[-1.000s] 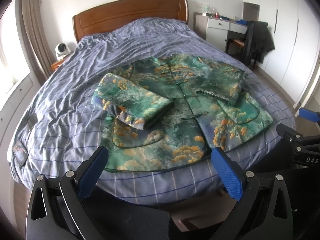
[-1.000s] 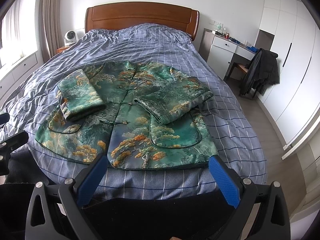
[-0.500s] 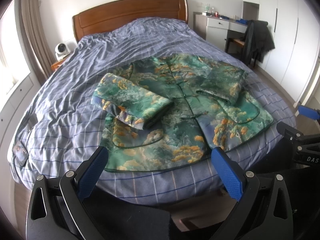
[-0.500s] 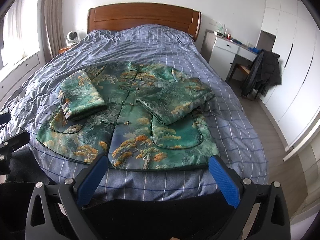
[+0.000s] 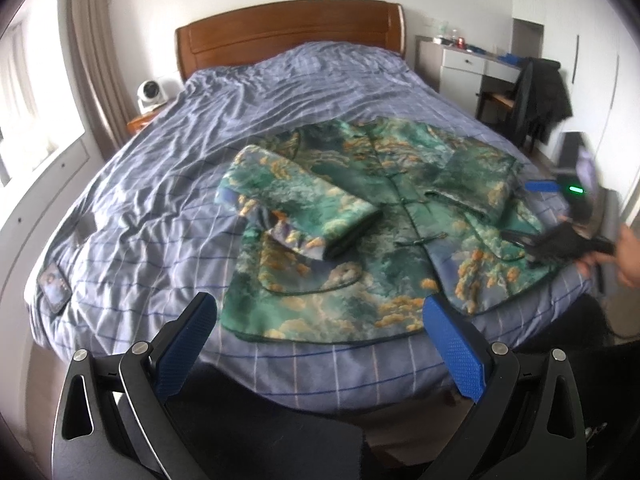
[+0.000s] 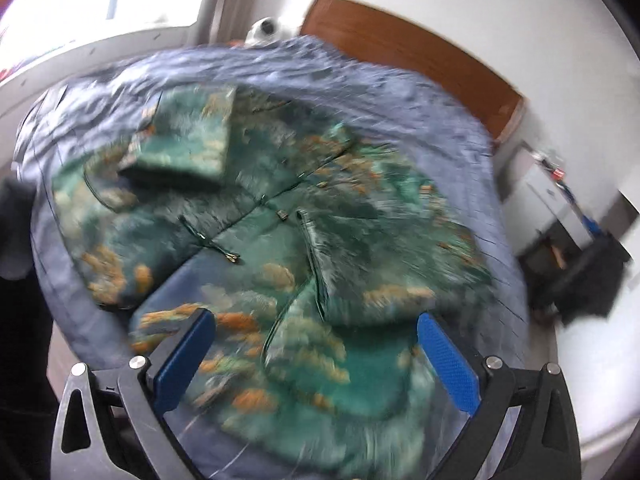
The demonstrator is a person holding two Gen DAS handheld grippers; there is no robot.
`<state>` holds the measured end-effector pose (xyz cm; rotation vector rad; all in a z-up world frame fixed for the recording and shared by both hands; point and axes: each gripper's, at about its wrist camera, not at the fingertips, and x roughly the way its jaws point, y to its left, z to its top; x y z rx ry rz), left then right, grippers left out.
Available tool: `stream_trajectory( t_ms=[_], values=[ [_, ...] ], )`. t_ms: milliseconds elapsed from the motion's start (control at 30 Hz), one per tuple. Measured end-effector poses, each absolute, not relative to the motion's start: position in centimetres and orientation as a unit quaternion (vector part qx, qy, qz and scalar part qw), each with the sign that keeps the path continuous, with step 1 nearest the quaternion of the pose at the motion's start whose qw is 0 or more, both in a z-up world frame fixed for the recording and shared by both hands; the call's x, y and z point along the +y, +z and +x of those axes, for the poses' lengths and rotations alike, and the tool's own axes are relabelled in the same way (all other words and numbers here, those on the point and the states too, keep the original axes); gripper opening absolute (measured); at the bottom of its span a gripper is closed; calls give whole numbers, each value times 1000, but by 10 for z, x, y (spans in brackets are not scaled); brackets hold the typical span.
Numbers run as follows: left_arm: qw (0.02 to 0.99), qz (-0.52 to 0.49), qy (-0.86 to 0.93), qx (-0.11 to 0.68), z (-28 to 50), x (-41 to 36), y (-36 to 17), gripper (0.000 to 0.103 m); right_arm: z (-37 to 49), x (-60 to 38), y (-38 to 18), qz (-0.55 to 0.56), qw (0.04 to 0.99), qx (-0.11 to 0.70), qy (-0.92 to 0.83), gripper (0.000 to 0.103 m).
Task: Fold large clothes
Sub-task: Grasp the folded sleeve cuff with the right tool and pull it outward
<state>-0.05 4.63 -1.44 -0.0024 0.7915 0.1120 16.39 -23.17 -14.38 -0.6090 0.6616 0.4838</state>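
A green brocade jacket (image 5: pixel 360 216) with orange cloud patterns lies flat on the bed, both sleeves folded in over its front. My left gripper (image 5: pixel 320 324) is open and empty, held back from the foot of the bed, short of the jacket's hem. My right gripper (image 6: pixel 316 344) is open and empty, low over the jacket's (image 6: pixel 280 240) lower right part near the folded right sleeve (image 6: pixel 384 256). It also shows in the left wrist view (image 5: pixel 560 216), over the jacket's right edge. The right wrist view is blurred.
The bed (image 5: pixel 168 200) has a blue checked cover and a wooden headboard (image 5: pixel 288 36). A phone (image 5: pixel 54 286) lies on its left edge. A white desk (image 5: pixel 468 68) and a chair with a dark coat (image 5: pixel 540 96) stand at the right. A small fan (image 5: pixel 150 94) sits on the nightstand.
My right gripper has swung forward and down over the jacket's right side, tilting its view. My left gripper has edged a little closer to the bed. The jacket has not moved.
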Motion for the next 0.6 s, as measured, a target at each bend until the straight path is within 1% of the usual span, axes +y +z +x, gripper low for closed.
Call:
stream_trajectory(
  t_ms=[133,300,333,367,400,433,467,500,600],
  values=[
    [915,-1,70,397,2,49,-16,103,229,-220,-179,-298,862,339,230,103],
    [908,-7,95,408,3,62,-20,103,284,-234,-209,-252,865,387,196,102],
    [907,-11,97,410,4,63,-22,103,286,-237,-211,-241,863,397,198,99],
    [904,-17,97,416,6,65,-25,103,287,-241,-211,-227,860,411,199,93],
    [902,-21,96,421,9,65,-28,103,286,-243,-210,-213,857,424,202,71],
    [900,-23,95,425,10,63,-30,103,282,-244,-207,-206,856,428,204,41],
    [896,-25,91,433,14,62,-34,103,278,-244,-203,-206,856,427,206,26],
    [895,-25,89,436,14,61,-36,103,271,-244,-197,-213,861,418,196,16],
    [894,-13,84,439,18,54,-36,103,257,-255,-167,-189,882,390,187,14]
  ],
)
